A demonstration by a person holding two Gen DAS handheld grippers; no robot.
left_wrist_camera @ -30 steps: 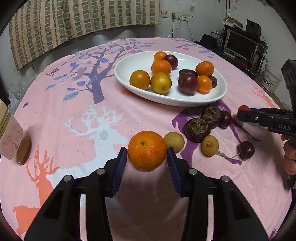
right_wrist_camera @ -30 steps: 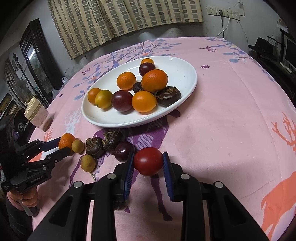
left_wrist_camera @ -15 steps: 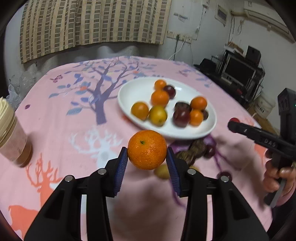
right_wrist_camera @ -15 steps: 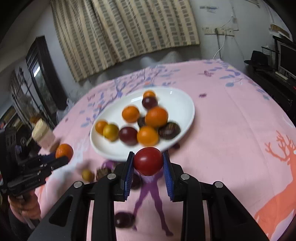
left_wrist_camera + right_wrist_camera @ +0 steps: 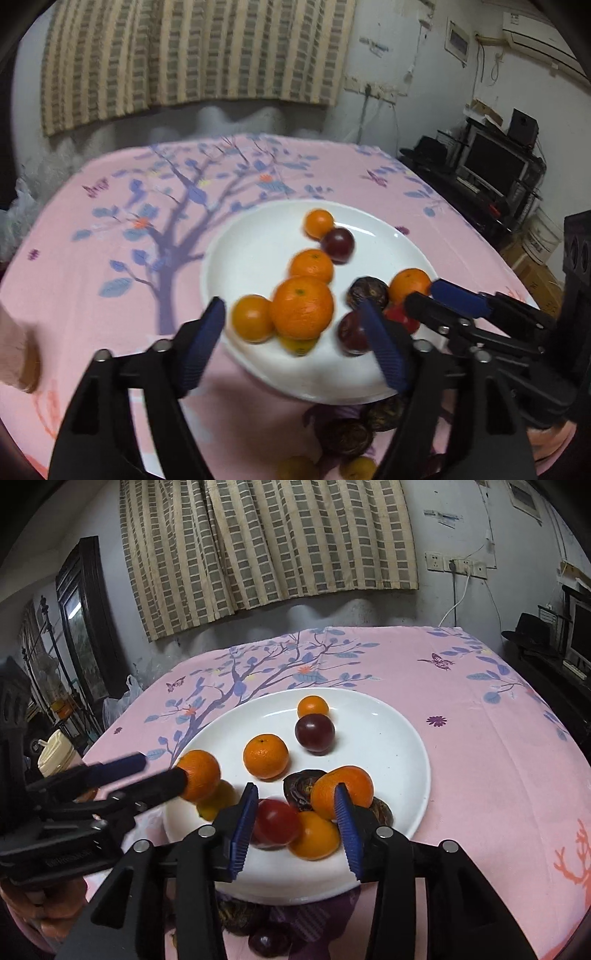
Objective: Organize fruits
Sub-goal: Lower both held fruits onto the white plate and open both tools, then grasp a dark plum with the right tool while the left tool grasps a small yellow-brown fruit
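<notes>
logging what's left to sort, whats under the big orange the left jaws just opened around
Under the big orange a yellowish fruit peeks out on the white plate, a smaller orange beside it. Most of the yellowish fruit is covered, so its kind is unclear.

Mandarin (image 5: 301, 307) sitting between spread left fingers (image 5: 203, 339); red tomato (image 5: 276, 822) lying beside right fingers (image 5: 242, 823), over white plate (image 5: 399, 738).
</notes>
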